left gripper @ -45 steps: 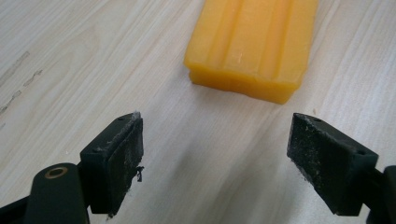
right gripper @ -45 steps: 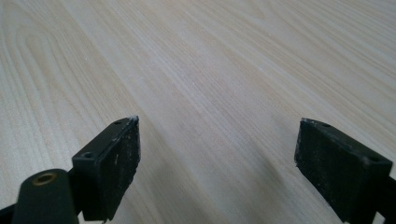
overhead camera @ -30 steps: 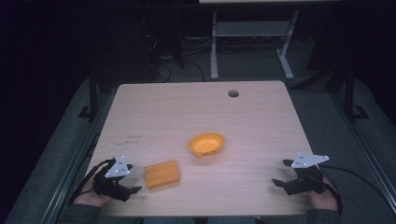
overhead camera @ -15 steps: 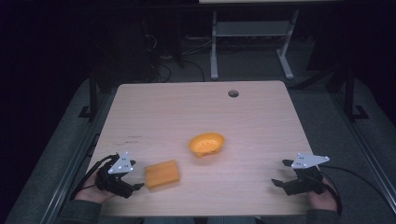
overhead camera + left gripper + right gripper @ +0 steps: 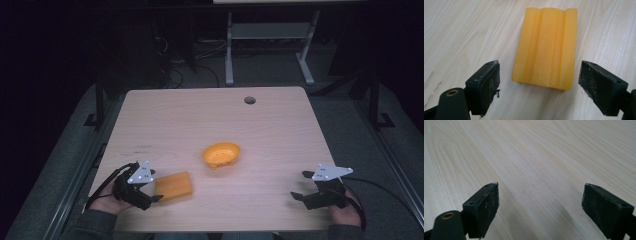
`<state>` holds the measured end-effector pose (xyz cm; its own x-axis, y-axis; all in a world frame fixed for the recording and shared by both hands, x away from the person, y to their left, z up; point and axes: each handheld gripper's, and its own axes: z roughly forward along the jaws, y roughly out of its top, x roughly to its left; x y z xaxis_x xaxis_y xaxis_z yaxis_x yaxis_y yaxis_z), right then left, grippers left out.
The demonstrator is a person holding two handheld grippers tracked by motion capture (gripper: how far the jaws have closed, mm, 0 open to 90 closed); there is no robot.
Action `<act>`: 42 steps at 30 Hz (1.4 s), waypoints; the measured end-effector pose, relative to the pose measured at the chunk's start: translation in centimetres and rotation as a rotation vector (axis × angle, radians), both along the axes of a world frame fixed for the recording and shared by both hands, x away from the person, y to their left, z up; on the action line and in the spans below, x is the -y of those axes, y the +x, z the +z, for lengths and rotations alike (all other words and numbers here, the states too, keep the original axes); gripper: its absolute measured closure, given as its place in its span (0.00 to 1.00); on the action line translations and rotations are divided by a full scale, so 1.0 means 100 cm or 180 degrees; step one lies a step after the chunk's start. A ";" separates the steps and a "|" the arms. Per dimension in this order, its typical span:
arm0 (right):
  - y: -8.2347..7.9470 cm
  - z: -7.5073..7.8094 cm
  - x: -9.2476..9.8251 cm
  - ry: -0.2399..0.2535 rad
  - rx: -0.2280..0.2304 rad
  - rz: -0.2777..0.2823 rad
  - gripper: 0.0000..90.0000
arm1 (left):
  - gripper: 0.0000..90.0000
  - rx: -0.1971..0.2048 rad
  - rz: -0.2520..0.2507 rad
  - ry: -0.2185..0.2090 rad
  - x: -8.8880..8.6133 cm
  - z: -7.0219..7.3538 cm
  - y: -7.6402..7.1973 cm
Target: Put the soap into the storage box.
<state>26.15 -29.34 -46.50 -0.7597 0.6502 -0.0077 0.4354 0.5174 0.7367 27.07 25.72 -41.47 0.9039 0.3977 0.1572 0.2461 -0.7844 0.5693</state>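
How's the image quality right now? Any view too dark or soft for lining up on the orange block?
High view: the room around is very dark, the table evenly lit, the orange block slightly soft. Left gripper view: bright and sharp, the block's ridges are clear between the open left gripper, no glare. Right gripper view: the wood grain goes soft farther off, with a faint shadow ahead of the right gripper.

A: What moved over the last second?

B: The left gripper [image 5: 150,186] slid forward over the desk [image 5: 210,120] toward the orange block [image 5: 173,186].

A: How near now?

B: Before, the block lay just ahead of its fingers [image 5: 485,83]. Now its near end sits between the 2 spread fingers, touching neither.

A: Did the block shift?

B: No visible shift.
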 end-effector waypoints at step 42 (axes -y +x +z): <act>0.004 -0.002 -0.005 -0.0065 -0.0049 0.0130 0.15 | 0.18 -0.0283 -0.0341 0.0478 0.057 -0.020 0.029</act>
